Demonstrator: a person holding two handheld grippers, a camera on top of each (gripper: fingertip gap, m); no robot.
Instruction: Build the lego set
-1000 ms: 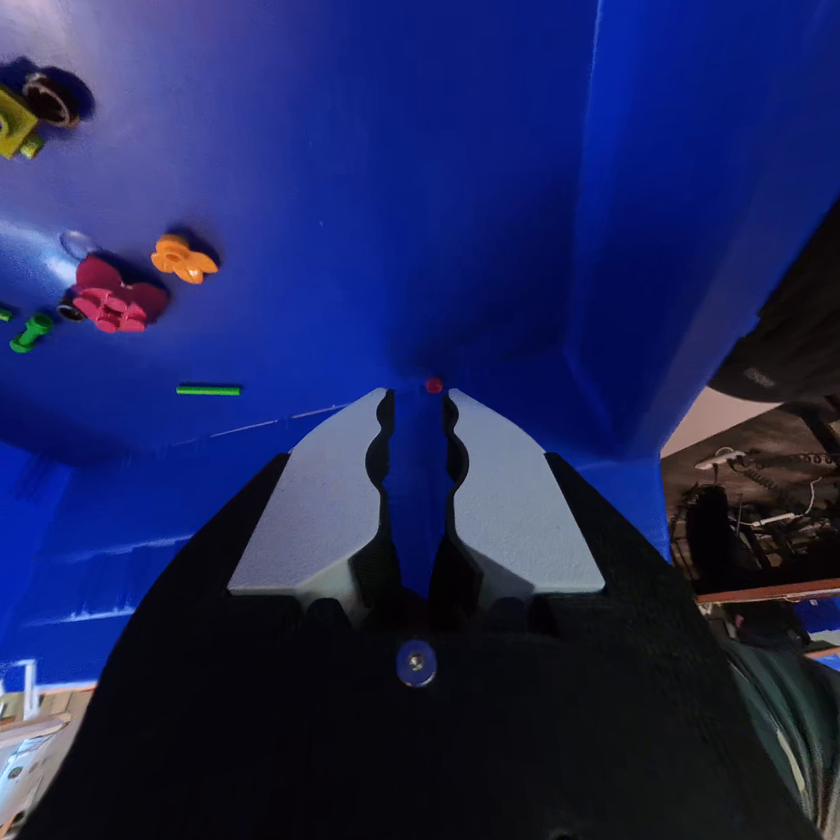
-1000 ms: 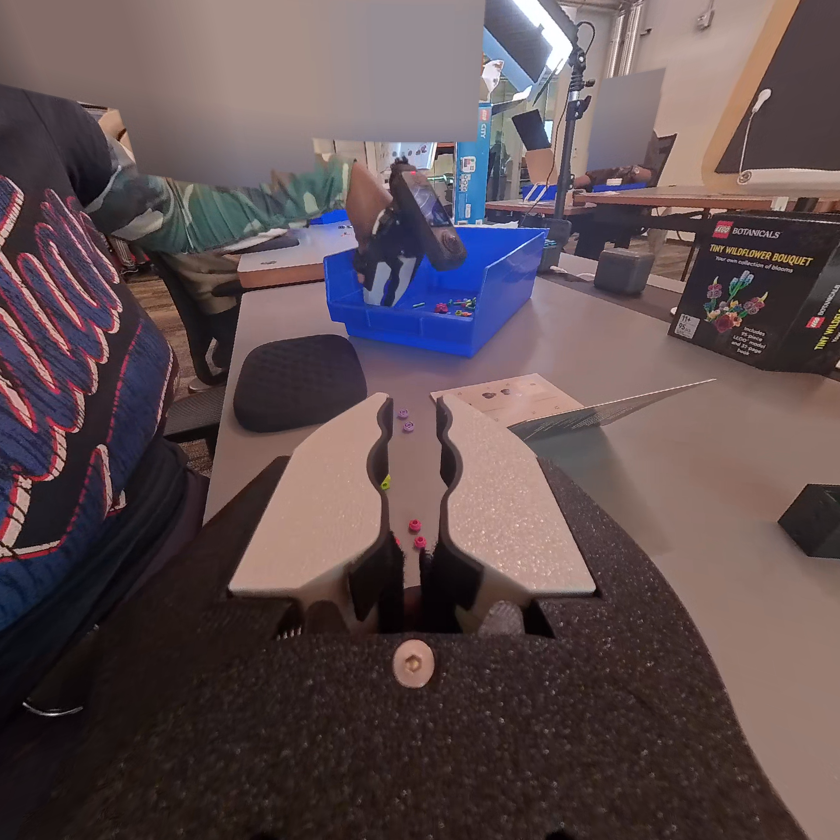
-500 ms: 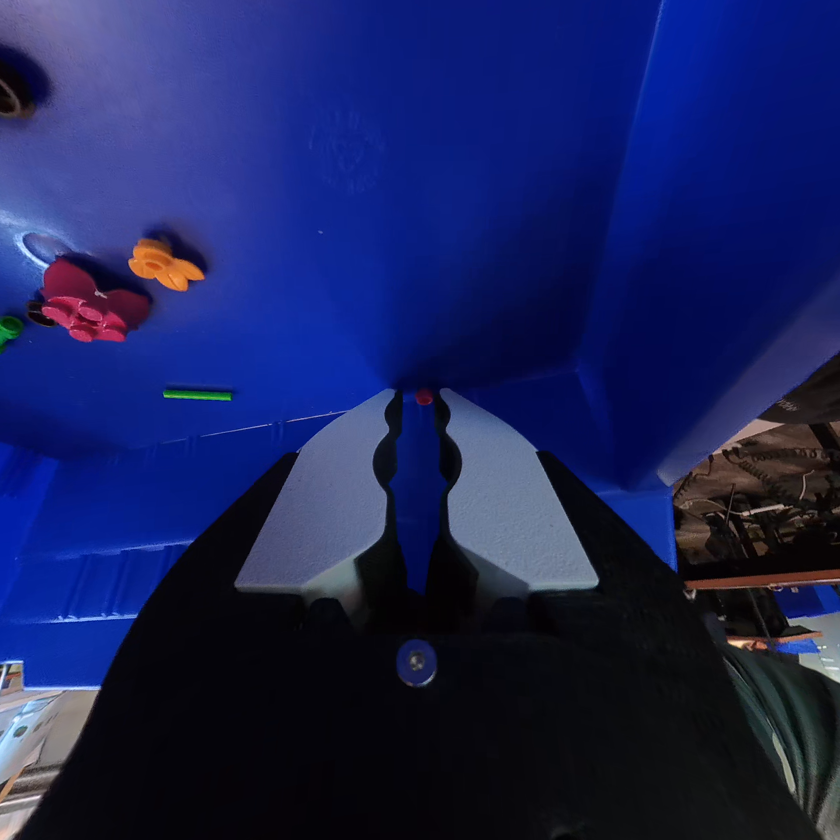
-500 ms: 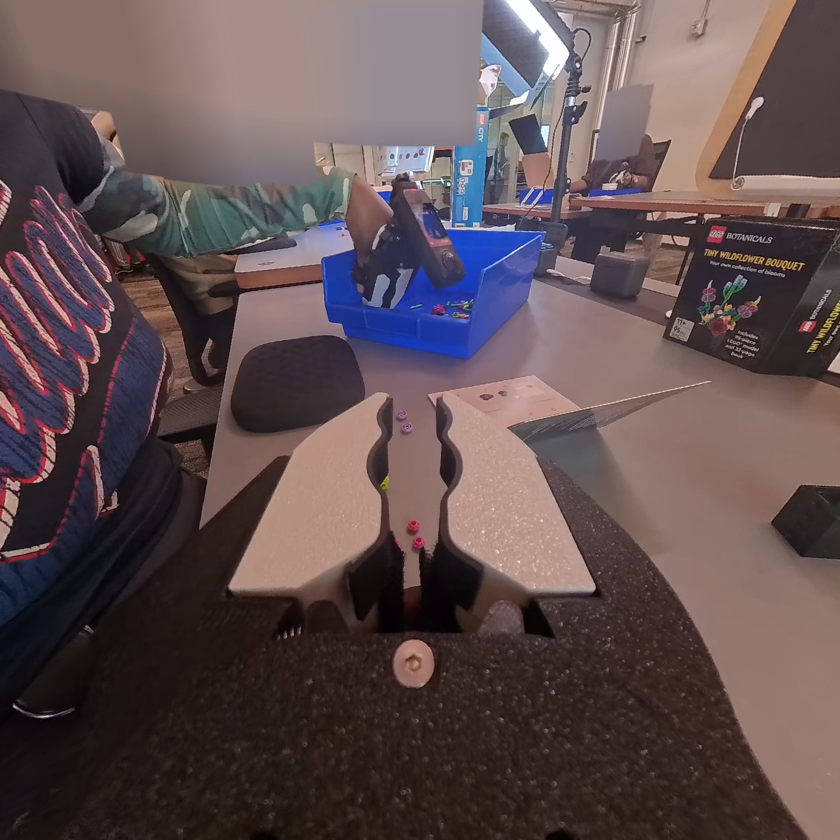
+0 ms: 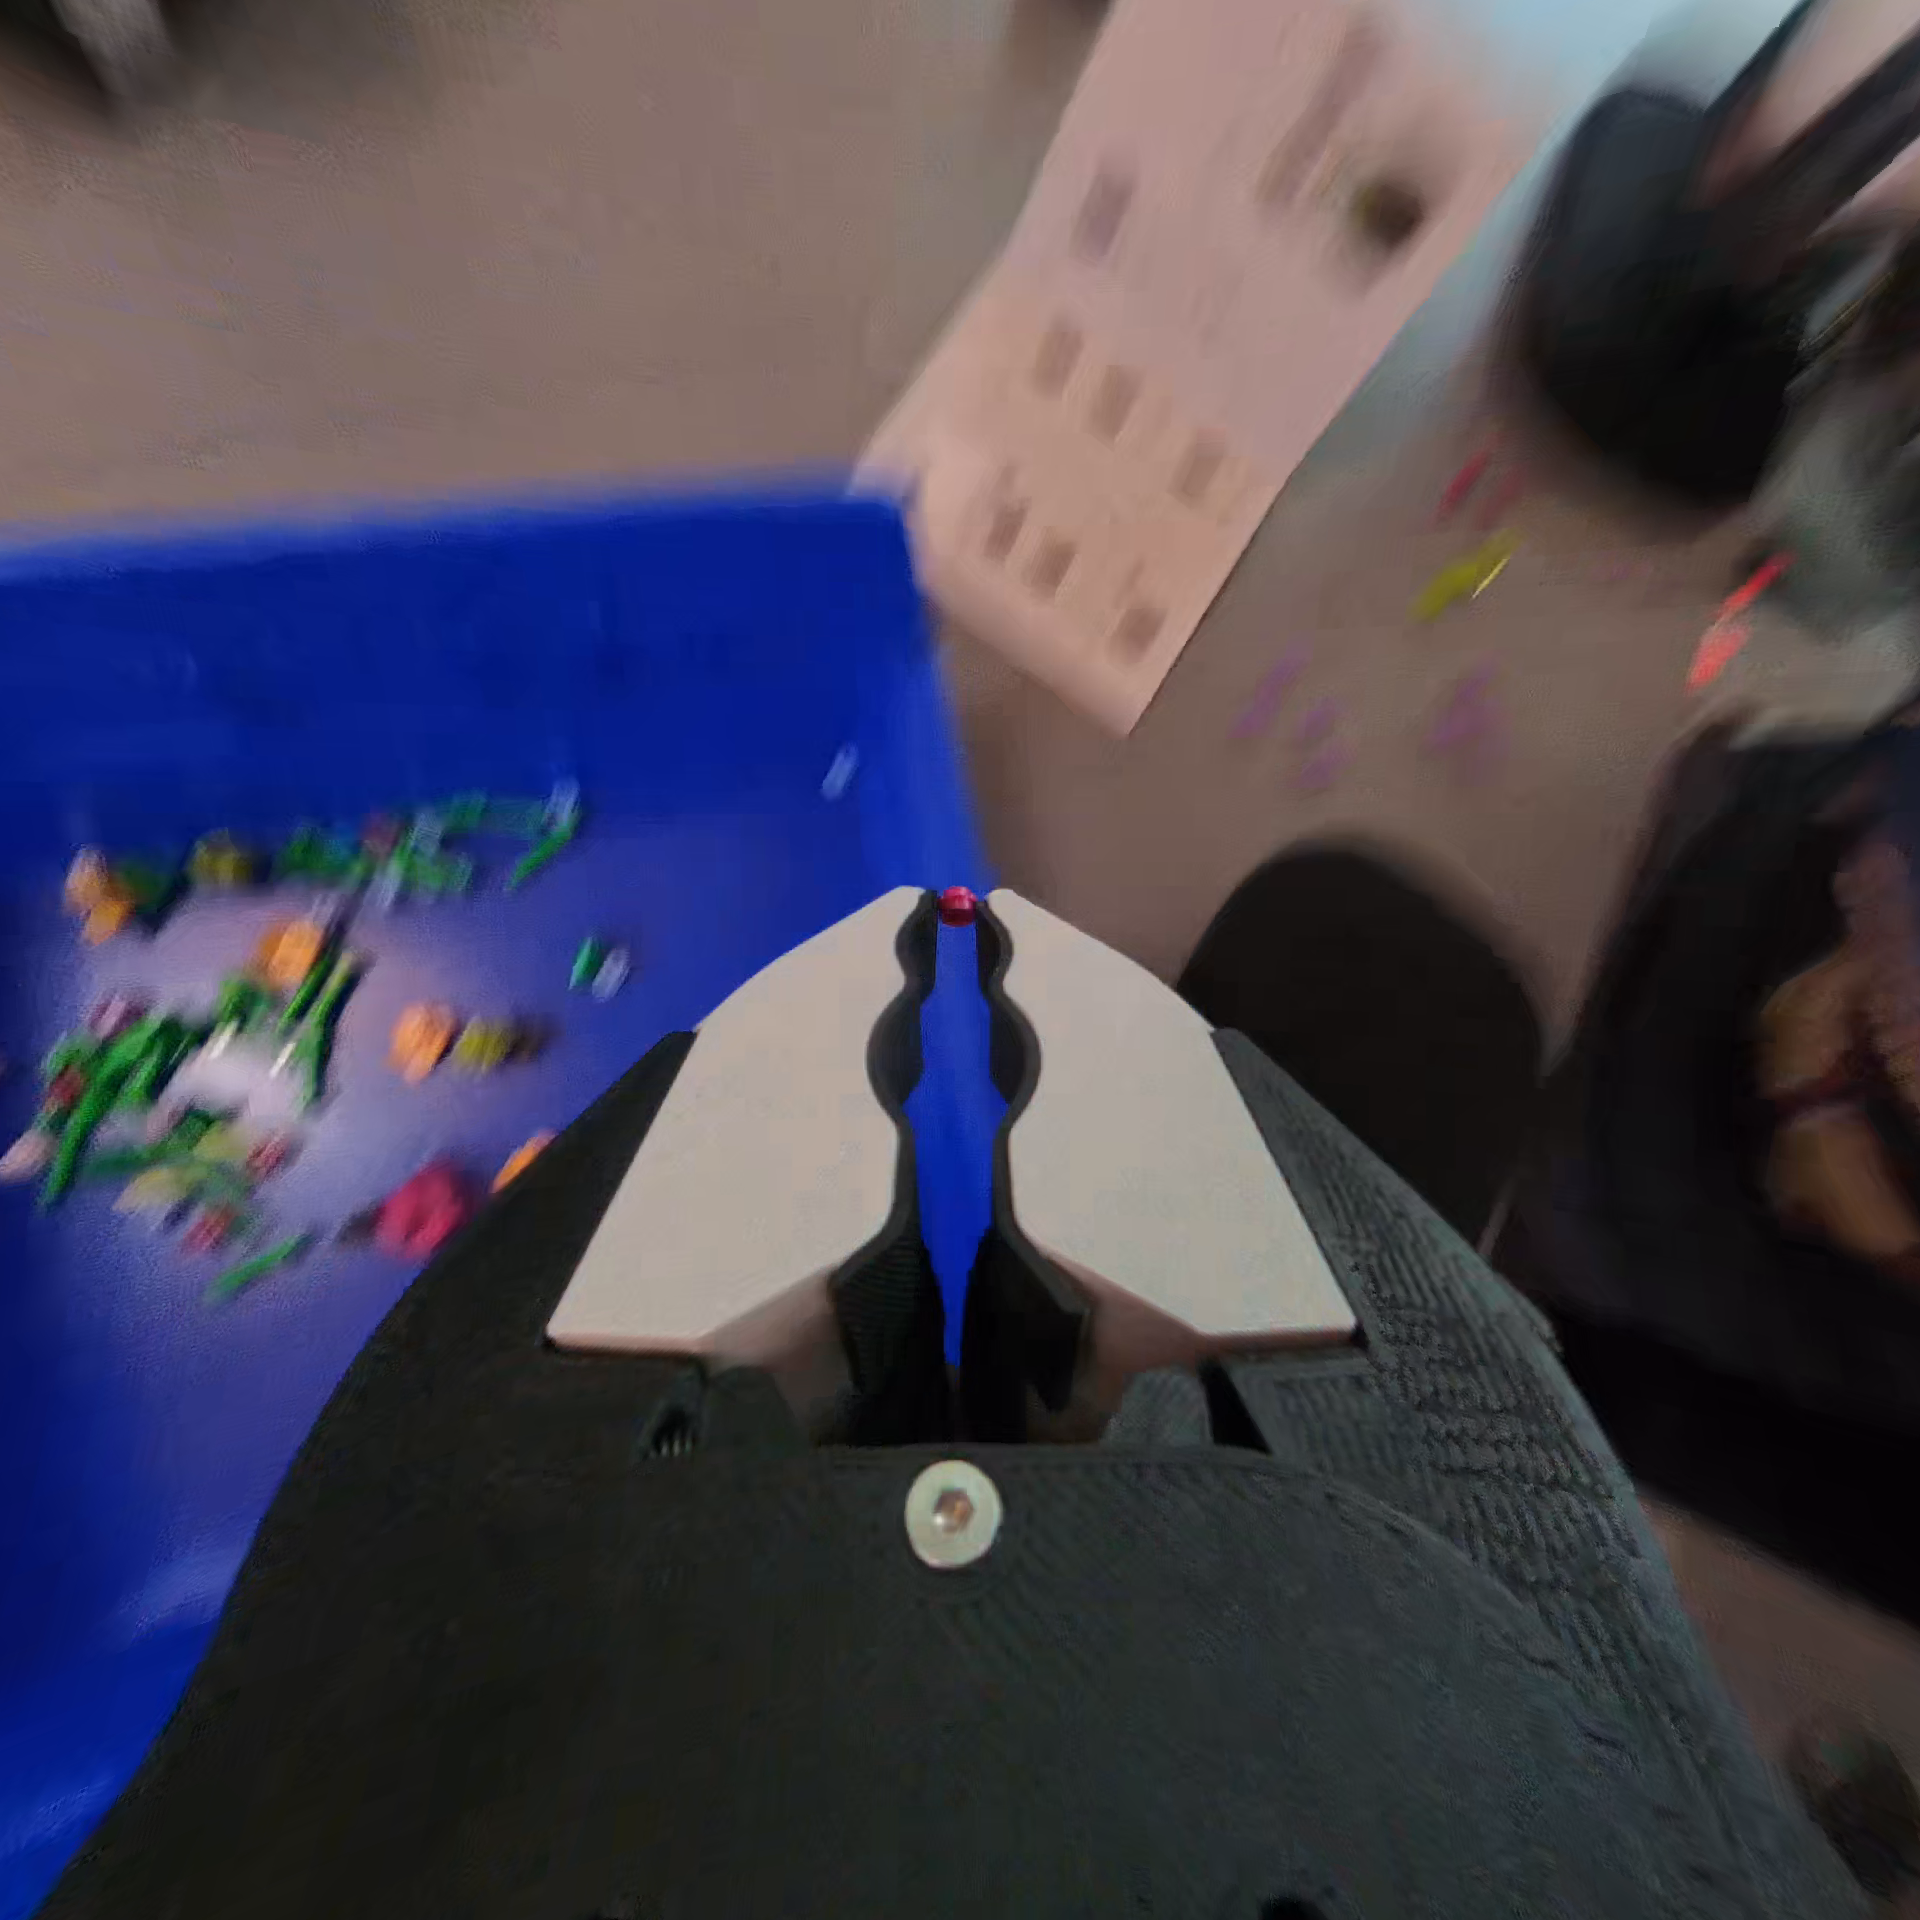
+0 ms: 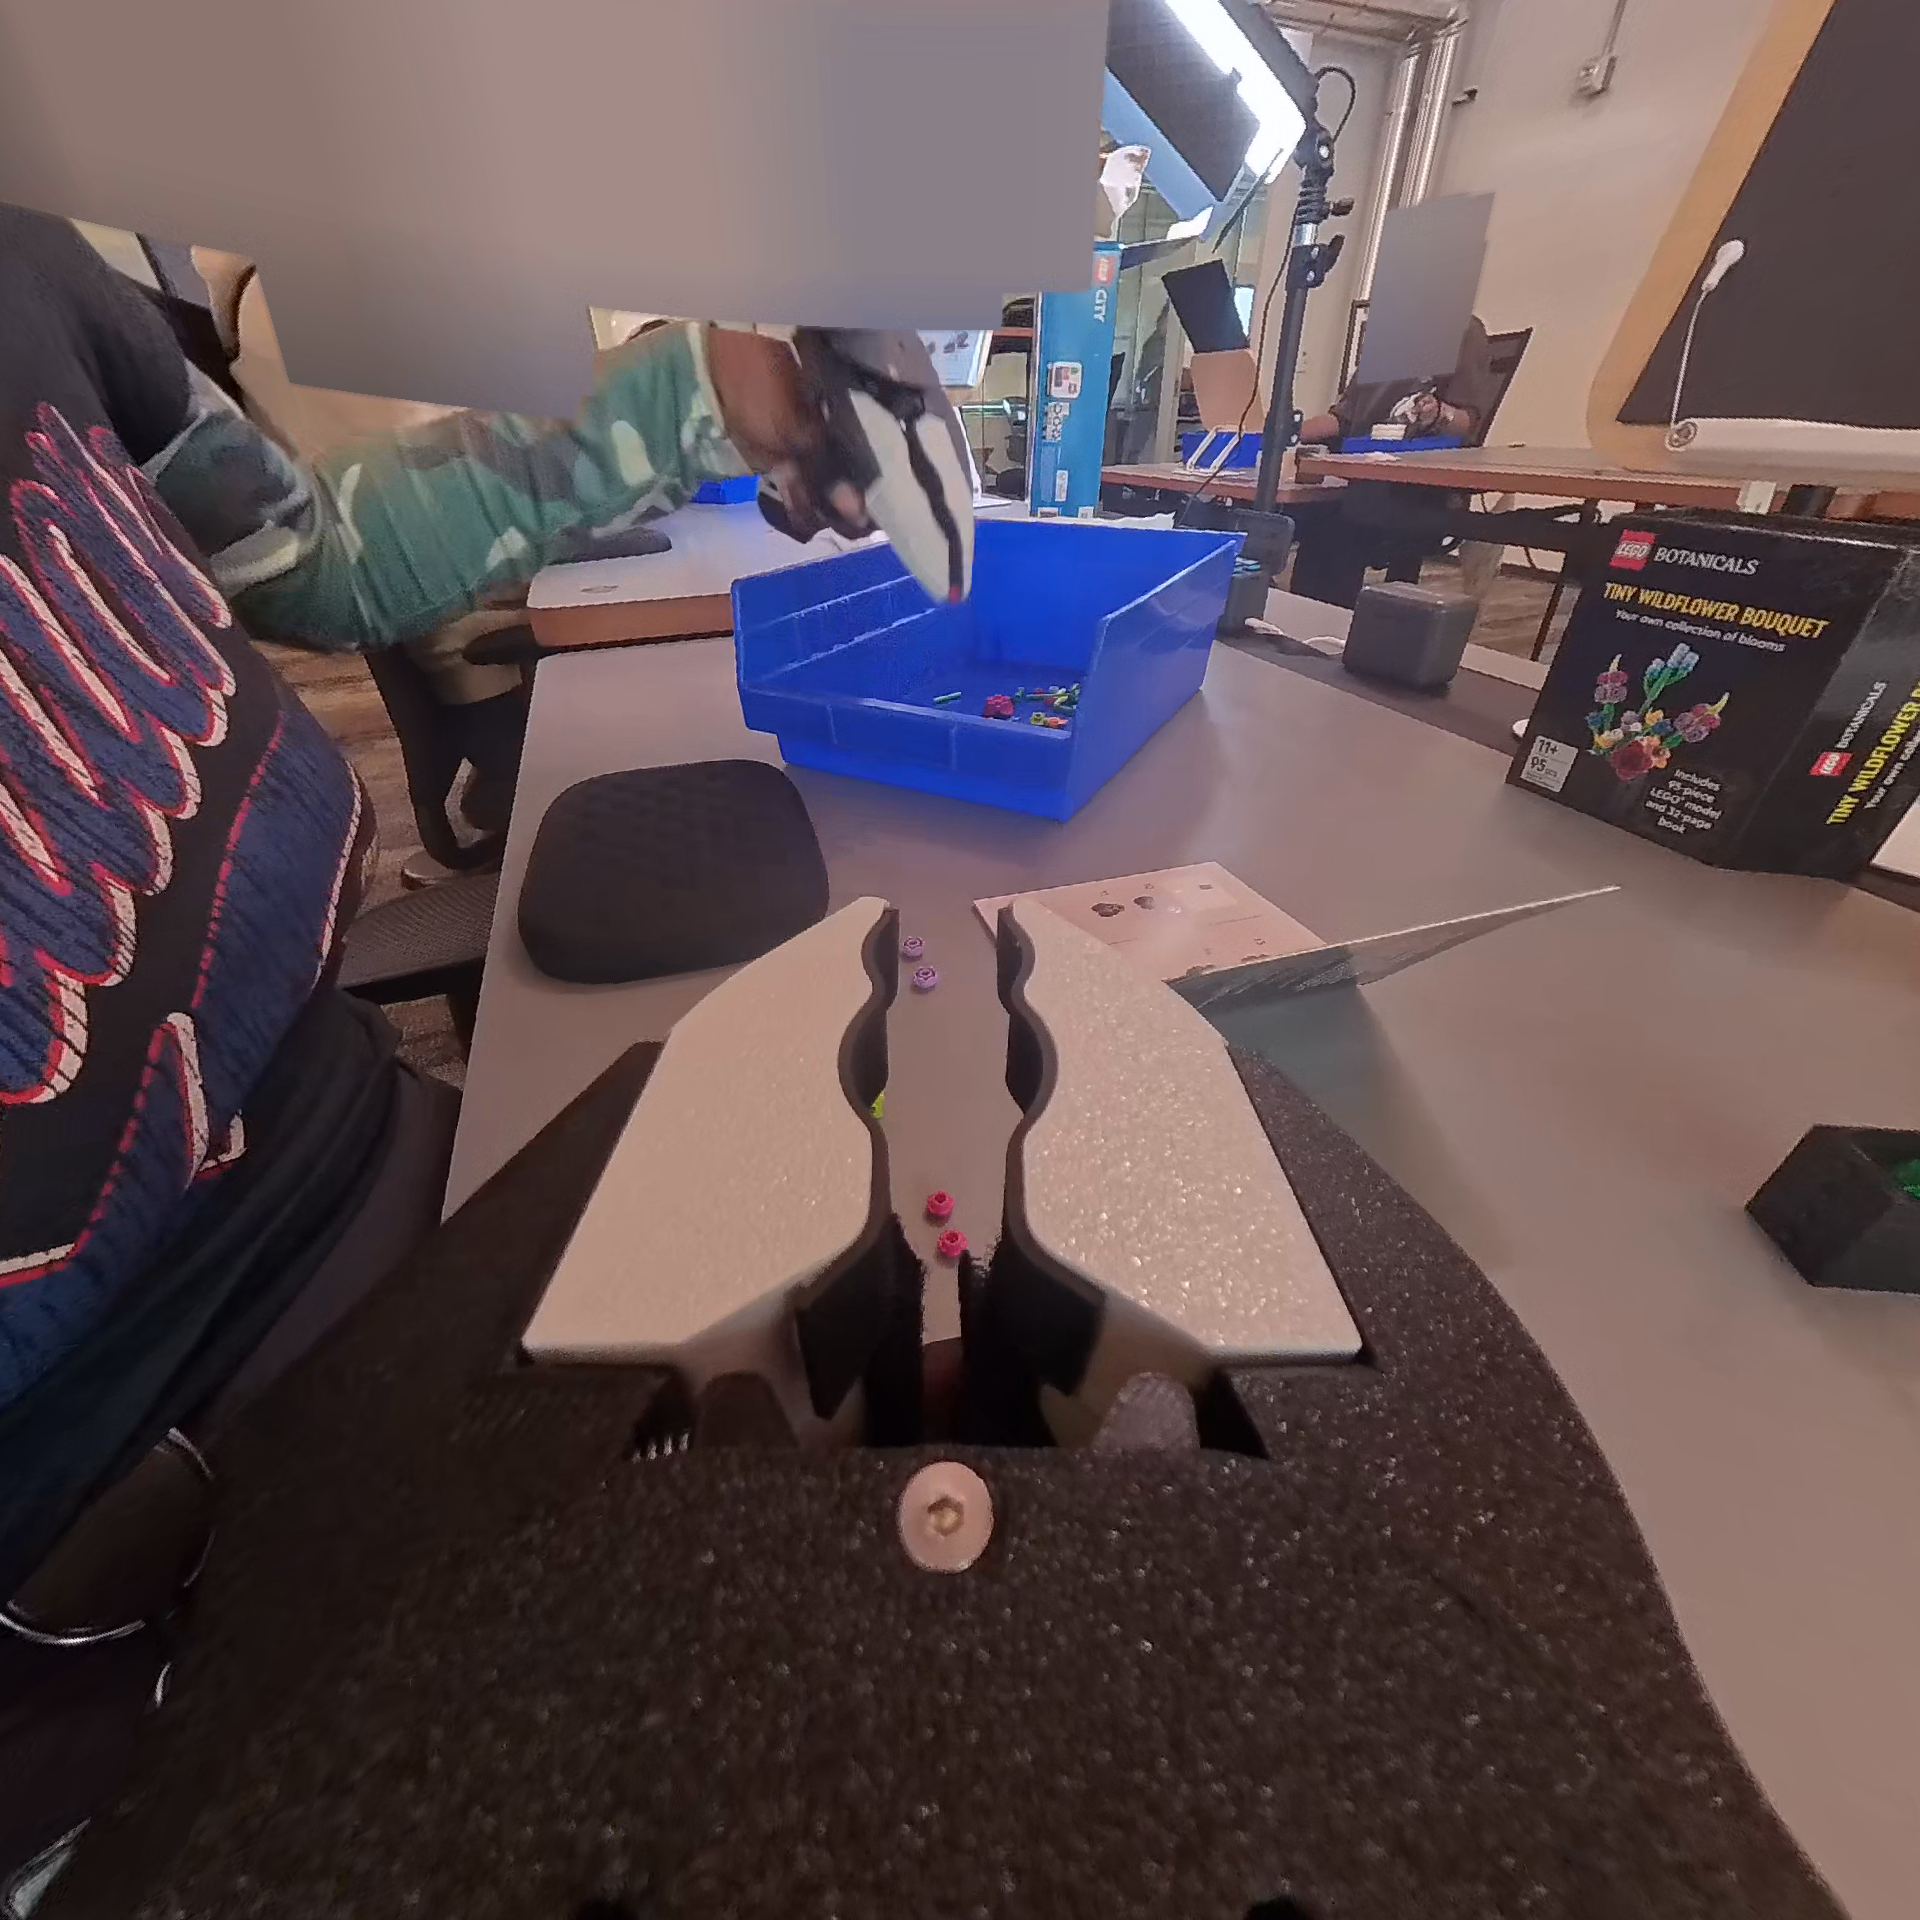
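On the grey table [image 6: 1299,821], left claw [image 5: 957,906] pinches a red stud [image 5: 956,904] above the blue bin [image 6: 1132,727]; right claw [image 6: 943,920] gapes near the bin, over loose studs [image 6: 940,1205].

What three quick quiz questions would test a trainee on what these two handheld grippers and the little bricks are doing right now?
1. True or false: the left gripper pinches a tiny red stud at its fingertips.
2. Where do most loose pieces lie: A) blue bin, B) black pad, C) set box?
3. What does the right gripper hold?

Key: 1 true; 2 A; 3 nothing, its jaws stand apart above the grey table.
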